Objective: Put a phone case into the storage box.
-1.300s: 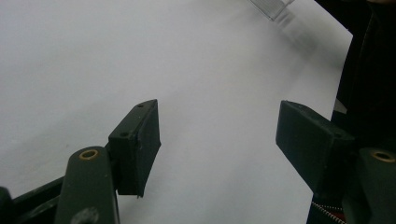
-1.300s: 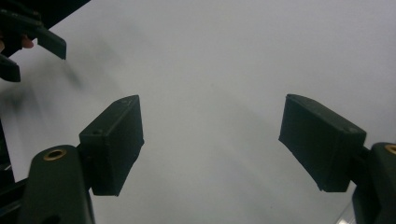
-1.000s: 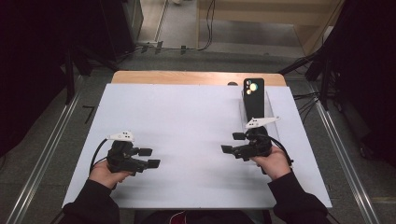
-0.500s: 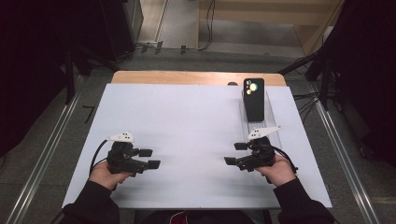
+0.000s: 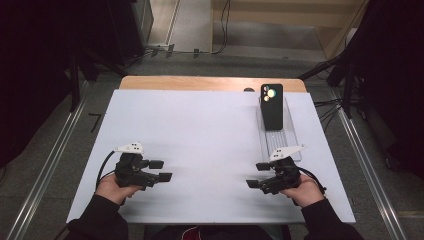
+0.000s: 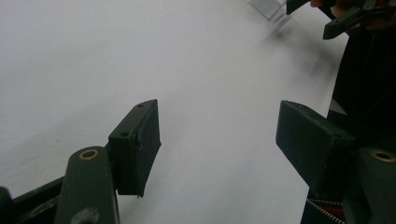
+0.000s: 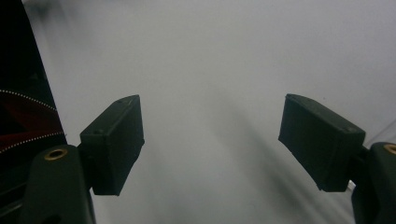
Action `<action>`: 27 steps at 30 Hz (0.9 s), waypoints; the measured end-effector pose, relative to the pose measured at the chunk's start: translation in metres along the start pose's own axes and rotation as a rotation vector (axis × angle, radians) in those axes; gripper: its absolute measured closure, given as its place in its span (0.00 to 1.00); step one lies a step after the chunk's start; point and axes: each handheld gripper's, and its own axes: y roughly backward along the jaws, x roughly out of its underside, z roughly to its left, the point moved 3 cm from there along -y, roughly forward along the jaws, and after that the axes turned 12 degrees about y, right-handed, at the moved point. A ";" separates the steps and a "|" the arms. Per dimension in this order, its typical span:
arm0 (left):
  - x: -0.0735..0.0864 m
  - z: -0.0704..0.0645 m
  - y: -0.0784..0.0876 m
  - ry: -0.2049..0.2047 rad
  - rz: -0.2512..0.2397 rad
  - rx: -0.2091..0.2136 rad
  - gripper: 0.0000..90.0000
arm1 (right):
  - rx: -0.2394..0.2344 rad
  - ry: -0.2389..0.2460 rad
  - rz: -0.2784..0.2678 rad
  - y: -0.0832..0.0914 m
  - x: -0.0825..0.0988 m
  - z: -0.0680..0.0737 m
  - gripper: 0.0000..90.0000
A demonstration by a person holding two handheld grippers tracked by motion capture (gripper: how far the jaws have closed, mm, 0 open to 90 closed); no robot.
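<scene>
The big white table (image 5: pixel 200 125) is bare in the middle. On its right side lies a long see-through tray (image 5: pixel 284 142). The tray runs straight away from the person, from near the right hand to the far edge of the table. A black phone (image 5: pixel 272 106) lies on the far half of the tray, with its camera end at the far edge. Its long side runs the same way as the tray. The right gripper (image 5: pixel 256 176) is much nearer to the phone. It sits just in front of the near end of the tray, and the phone is straight ahead of it, farther up the table. The left gripper (image 5: pixel 164 170) is well apart from the phone, far over on the other side. Both grippers point sideways toward the middle of the table, so neither one points at the phone. I think the right hand has to turn and go forward to reach it. In the left gripper view the jaws of that gripper (image 6: pixel 219 140) stand wide apart with nothing in them. In the right gripper view the jaws of that gripper (image 7: pixel 210 140) also stand apart and hold nothing.
</scene>
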 end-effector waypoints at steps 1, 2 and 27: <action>0.000 0.000 0.000 -0.001 0.001 0.001 0.34 | 0.000 0.000 0.005 0.000 0.002 0.000 0.22; 0.000 0.000 0.000 0.001 0.000 0.000 0.34 | 0.001 -0.001 0.009 0.001 0.003 0.000 0.22; 0.003 0.001 -0.003 -0.006 0.016 0.002 0.34 | 0.026 -0.048 0.018 0.008 0.024 -0.011 0.22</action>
